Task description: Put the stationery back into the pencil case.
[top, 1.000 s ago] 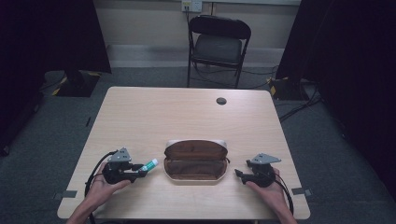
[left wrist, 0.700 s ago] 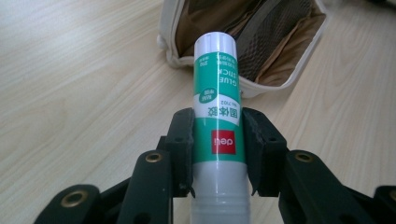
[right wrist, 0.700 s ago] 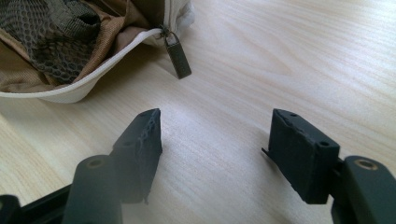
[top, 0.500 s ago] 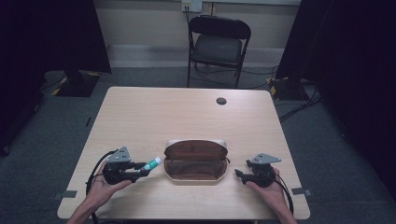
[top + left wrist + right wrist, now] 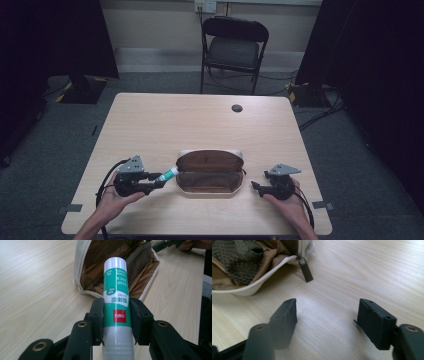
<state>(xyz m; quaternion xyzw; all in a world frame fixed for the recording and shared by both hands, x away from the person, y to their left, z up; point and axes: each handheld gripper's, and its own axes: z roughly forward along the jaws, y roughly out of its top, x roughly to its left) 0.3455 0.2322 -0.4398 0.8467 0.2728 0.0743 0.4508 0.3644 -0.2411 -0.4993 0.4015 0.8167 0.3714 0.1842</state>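
Left gripper view, lower centre: the left tongs [image 5: 116, 322] are clamping a glue stick [image 5: 116, 297], its cap pointing at the open pencil case [image 5: 210, 172] mid-frame. Aiming past the case's near rim before releasing looks wise. The right tongs [image 5: 327, 320] are resting agape on the desk [image 5: 200, 125].

An open pouch [image 5: 210, 171] sits mid-front on the bench [image 5: 200, 125], between both hands. Behind it, bare wood lies free apart from one small dark disc [image 5: 237, 108].
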